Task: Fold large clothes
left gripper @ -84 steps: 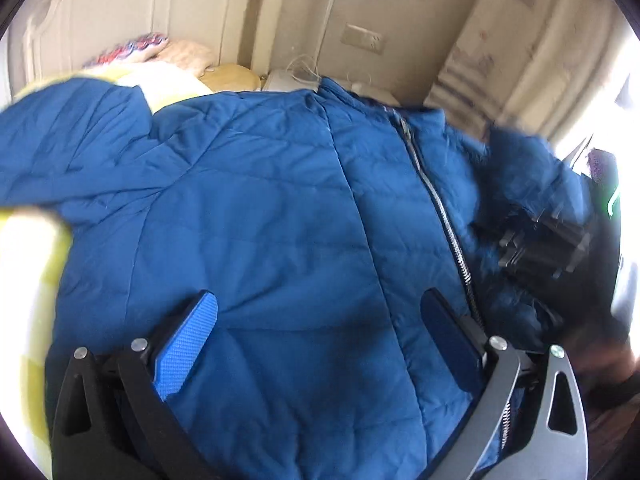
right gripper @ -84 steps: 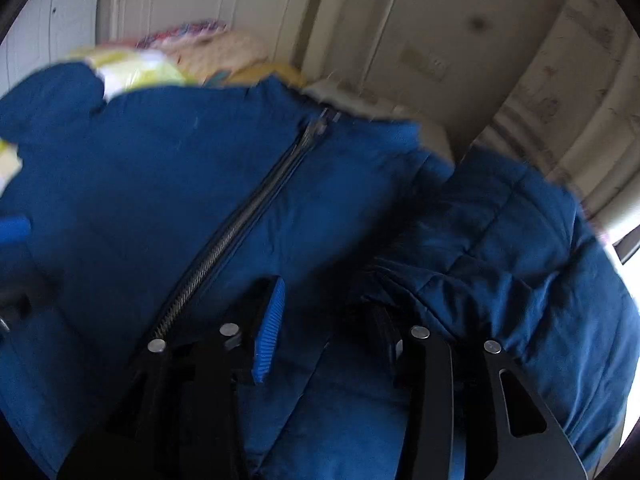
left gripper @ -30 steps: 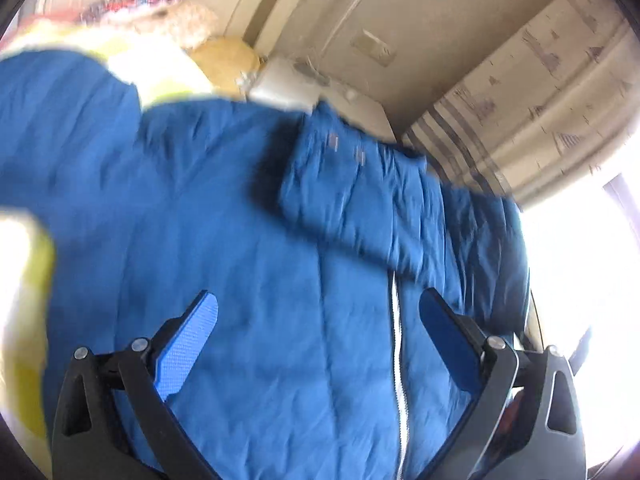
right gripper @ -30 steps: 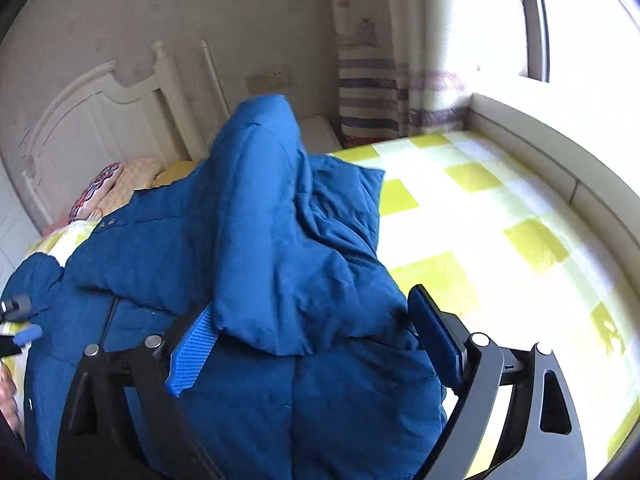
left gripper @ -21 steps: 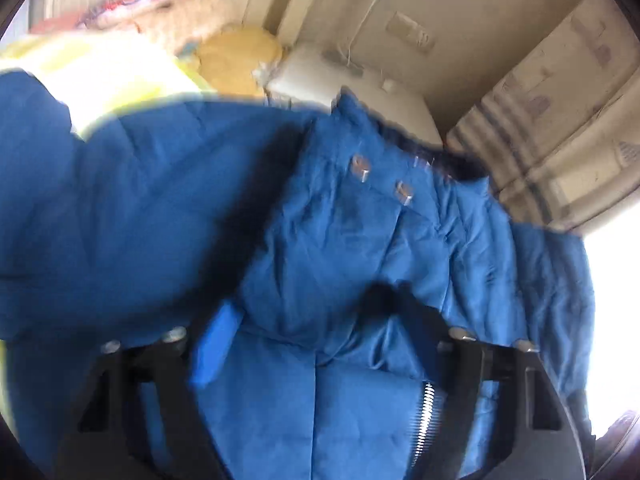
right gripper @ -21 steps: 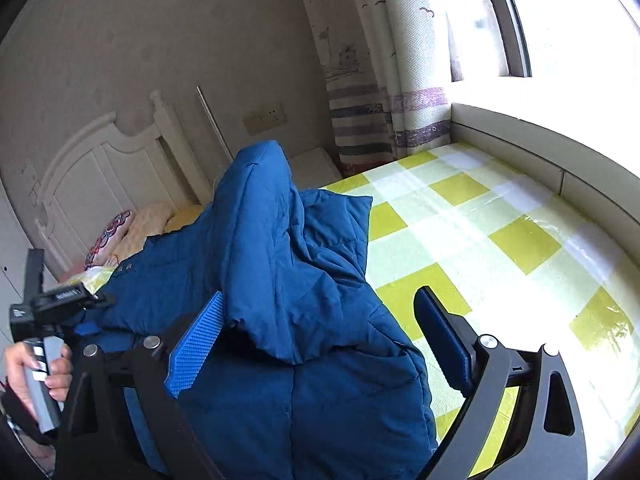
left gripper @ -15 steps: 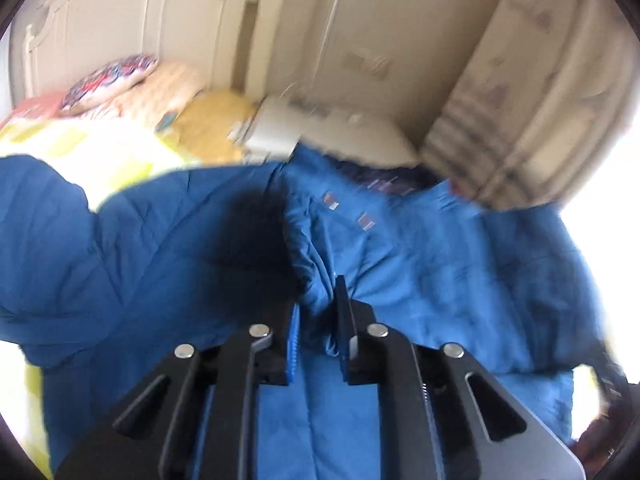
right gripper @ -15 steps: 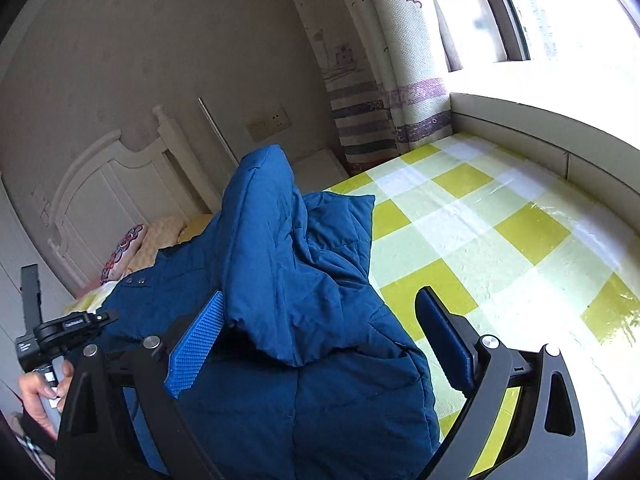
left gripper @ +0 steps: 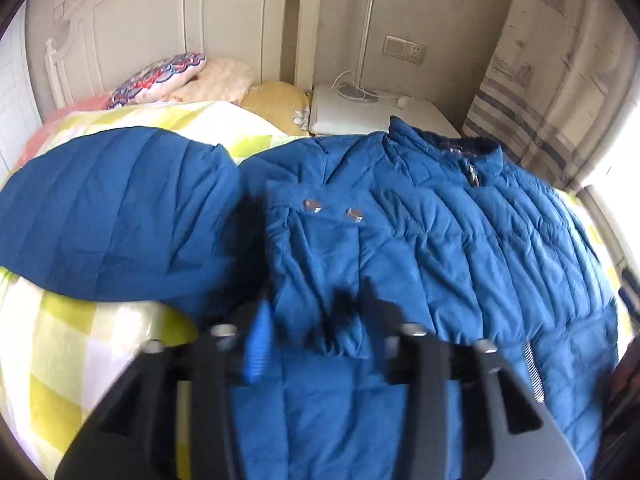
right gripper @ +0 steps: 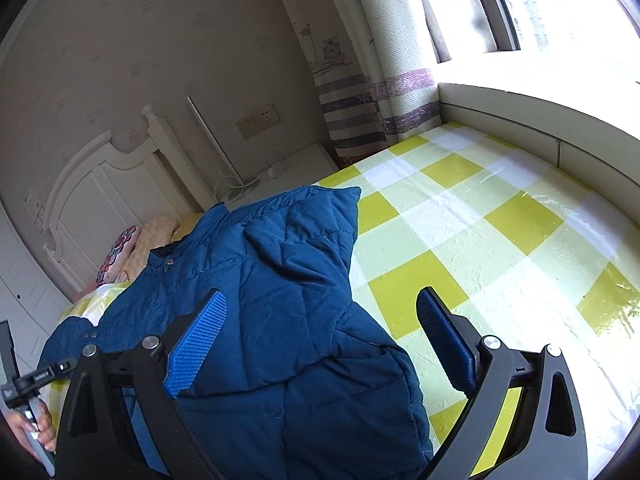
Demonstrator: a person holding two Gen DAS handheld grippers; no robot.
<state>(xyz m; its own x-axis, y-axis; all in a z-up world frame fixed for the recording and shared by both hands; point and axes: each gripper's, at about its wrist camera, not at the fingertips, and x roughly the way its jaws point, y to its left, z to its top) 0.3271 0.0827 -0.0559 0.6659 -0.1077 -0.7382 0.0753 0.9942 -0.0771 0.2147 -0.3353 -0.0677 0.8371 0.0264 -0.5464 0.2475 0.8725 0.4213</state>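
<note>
since half a second ago the right sleeve is laid flat across the chest of the blue jacket; the left gripper fingers, shut then, are parted narrowly, blurred, around a pinch of cloth. right gripper fingers are spread wide, holding nothing. jacket lies on the bed. left sleeve and body folds are judged pending.
</note>
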